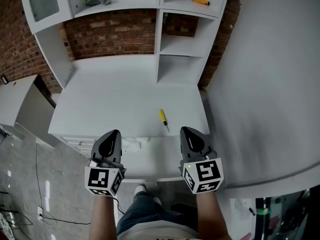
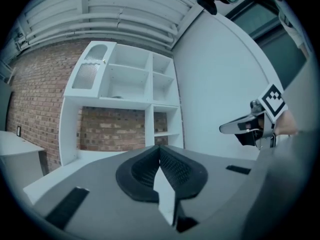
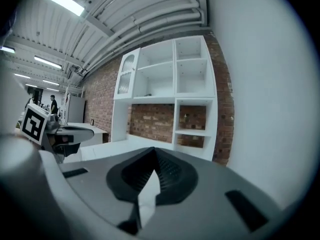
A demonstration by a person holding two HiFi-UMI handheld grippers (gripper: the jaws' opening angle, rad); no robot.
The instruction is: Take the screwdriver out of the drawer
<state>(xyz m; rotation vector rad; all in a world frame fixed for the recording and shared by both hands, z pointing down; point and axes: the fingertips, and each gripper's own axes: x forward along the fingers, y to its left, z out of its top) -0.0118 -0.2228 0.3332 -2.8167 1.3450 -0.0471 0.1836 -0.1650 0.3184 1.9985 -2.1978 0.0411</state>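
A small screwdriver (image 1: 163,118) with a yellow handle lies on the white desktop (image 1: 115,99), near its front edge. My left gripper (image 1: 114,134) hangs over the desk's front edge, left of the screwdriver and apart from it. In the left gripper view (image 2: 160,149) its jaws meet at the tips with nothing between them. My right gripper (image 1: 186,132) hovers just right of the screwdriver without touching it. Its jaws are also shut and empty in the right gripper view (image 3: 154,151). Both point level toward the shelf unit.
A white shelf unit (image 1: 160,39) stands at the back of the desk against a brick wall. An orange-handled screwdriver (image 1: 196,0) lies on an upper shelf. A large white panel (image 1: 270,84) borders the right. Drawer fronts (image 1: 75,143) show under the desk's left front.
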